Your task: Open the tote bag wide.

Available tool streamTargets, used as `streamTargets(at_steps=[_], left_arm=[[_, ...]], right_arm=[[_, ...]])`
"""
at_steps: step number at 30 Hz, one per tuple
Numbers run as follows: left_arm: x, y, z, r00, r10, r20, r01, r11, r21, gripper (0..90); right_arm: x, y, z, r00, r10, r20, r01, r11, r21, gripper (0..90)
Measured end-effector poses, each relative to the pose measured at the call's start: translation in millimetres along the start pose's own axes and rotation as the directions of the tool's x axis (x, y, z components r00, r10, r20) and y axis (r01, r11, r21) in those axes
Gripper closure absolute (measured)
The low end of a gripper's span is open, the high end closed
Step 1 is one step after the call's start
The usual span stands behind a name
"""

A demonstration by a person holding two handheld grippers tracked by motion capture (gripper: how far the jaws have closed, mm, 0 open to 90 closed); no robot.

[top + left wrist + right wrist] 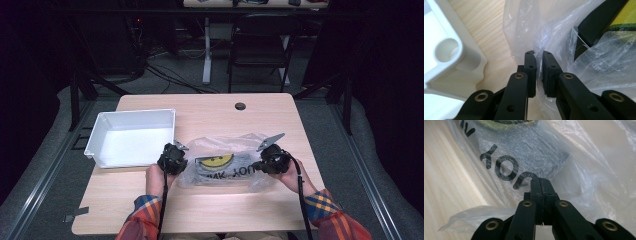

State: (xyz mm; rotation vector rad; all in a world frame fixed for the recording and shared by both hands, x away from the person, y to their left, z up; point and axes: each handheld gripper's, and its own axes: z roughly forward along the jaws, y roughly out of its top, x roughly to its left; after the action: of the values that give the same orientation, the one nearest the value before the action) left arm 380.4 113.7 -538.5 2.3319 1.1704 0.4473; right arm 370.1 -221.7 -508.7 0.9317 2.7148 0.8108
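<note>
Plastic bag (227, 162) lies on the table (200, 210) beside the white tray (131, 137), flimsy and slippery, so my left claw (538, 53) and right claw (540, 180) pinch bunched film at its 2 ends.

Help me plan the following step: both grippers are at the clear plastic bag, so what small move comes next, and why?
Probably lift together: left gripper and right gripper each pinch the clear plastic smiley-printed bag, which lies on the wooden table beside the white plastic bin.
</note>
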Motion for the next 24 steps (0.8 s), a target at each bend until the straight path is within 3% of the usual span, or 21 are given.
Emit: streamTargets(at_steps=[7,11,13,16,18,21,24], left_arm=[[0.9,0.1,-0.4,1.0,-0.001,-0.009,0.001,1.0,0.001,83.5],[0.9,0.3,-1.1,1.0,-0.003,-0.005,0.003,1.0,-0.003,83.4],[1.2,0.5,-1.2,1.0,-0.005,-0.006,0.005,1.0,-0.008,83.3],[1.3,0.9,-1.0,1.0,-0.008,-0.001,0.008,0.9999,-0.012,83.1],[0.8,1.1,-0.4,1.0,-0.009,-0.001,0.009,0.9999,-0.013,82.9],[0.0,1.5,-0.7,1.0,-0.007,-0.002,0.007,0.9999,-0.015,82.5],[0.3,1.2,-0.9,1.0,-0.008,-0.002,0.008,0.9998,-0.017,82.3]], right_arm=[[20.0,-18.3,-0.9,0.9986,-0.046,-0.027,0.047,0.997,0.056,90.0],[22.8,-29.1,3.3,0.9981,-0.049,-0.036,0.052,0.994,0.091,90.0],[19.8,-27.9,-1.1,0.999,-0.03,-0.032,0.032,0.998,0.05,84.1],[14.5,-18.5,-12.0,0.9997,0.003,-0.024,-0.004,0.999,-0.042,64.9],[12.4,-9.5,-14.4,0.9999,0.012,0.009,-0.011,0.996,-0.088,53.1],[3.5,4.4,-9.8,0.9988,0.048,0.001,-0.048,0.991,-0.128,47.5],[-4.7,13.5,3.6,0.997,0.077,0.0,-0.077,0.991,-0.106,44.2]])
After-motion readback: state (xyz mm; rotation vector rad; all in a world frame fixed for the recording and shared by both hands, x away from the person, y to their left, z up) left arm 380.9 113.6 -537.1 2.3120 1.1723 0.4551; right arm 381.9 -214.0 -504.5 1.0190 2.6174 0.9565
